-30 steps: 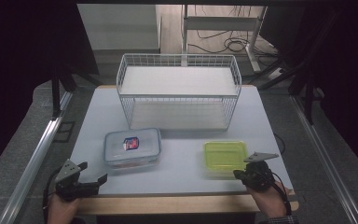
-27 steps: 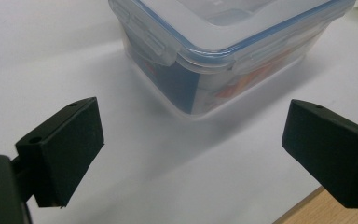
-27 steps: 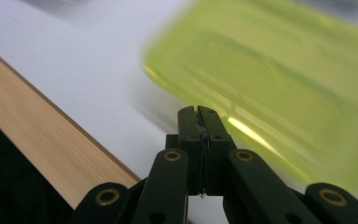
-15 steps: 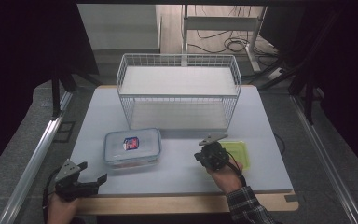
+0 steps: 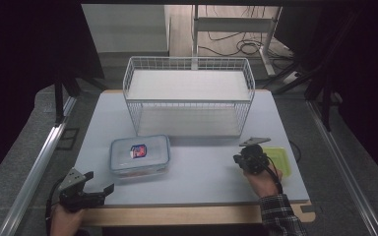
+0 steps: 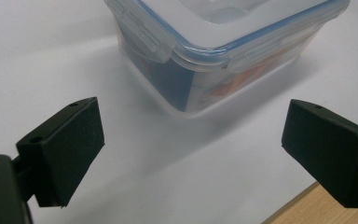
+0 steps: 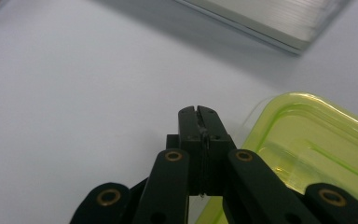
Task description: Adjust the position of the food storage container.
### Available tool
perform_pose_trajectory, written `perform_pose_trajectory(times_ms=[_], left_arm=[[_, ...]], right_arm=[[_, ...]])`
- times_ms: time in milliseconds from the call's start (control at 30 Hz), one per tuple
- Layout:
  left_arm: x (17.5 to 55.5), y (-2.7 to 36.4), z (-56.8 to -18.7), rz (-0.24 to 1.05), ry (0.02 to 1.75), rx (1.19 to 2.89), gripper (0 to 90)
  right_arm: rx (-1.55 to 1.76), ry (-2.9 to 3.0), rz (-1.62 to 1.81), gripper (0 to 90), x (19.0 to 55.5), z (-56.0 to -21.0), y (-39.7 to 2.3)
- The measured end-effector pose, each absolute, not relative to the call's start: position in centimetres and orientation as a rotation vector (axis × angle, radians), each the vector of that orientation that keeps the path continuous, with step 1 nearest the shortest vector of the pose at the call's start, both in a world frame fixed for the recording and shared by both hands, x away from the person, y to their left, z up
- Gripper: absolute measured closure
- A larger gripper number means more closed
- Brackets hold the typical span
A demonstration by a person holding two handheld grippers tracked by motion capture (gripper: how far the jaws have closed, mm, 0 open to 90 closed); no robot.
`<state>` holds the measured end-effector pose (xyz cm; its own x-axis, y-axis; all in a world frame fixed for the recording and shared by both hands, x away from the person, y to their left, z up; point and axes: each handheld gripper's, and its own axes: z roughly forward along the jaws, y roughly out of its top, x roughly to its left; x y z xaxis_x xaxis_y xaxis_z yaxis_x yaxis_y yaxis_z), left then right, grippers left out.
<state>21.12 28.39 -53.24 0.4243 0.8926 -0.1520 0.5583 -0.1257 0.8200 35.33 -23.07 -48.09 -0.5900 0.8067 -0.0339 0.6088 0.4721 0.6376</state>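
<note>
Right tongs (image 5: 241, 160) pinched shut, empty, at left edge of green lidded container (image 5: 278, 161) on table (image 5: 202, 172). Left tongs (image 5: 97, 182) wide, facing clear clip-lid box (image 5: 140, 155). Risk: closed tips shove the green container instead of gripping.

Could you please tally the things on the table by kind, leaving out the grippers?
Lidded boxes: 2, a clear box with a blue-edged lid and a green box.
Wire baskets: 1, the white basket at the back.
Total: 3
</note>
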Motion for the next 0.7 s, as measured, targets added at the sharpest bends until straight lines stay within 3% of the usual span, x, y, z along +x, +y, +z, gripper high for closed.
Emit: perform_pose_trajectory(times_ms=[167,300,400,567,600,700], left_arm=[[21.2,28.3,-53.3,0.463,1.264,1.829,4.2],[21.2,28.5,-52.8,0.481,1.285,1.846,8.6],[21.3,29.2,-52.4,0.498,1.294,1.828,22.2],[23.4,31.1,-51.7,0.53,1.365,1.773,53.5],[24.0,31.2,-51.8,0.539,1.376,1.791,53.5],[26.3,31.2,-52.2,0.575,1.406,1.85,68.5]], right_arm=[[1.23,2.359,0.835,89.4,35.7,-48.3,-24.7],[1.184,2.349,0.853,89.4,35.2,-48.0,-24.6],[1.14,2.342,0.896,89.0,34.7,-47.5,-24.0],[1.08,2.366,0.969,87.8,34.4,-47.1,-23.0],[1.067,2.371,0.988,87.7,34.4,-47.1,-22.7],[1.026,2.387,1.036,87.9,34.4,-47.1,-21.7]])
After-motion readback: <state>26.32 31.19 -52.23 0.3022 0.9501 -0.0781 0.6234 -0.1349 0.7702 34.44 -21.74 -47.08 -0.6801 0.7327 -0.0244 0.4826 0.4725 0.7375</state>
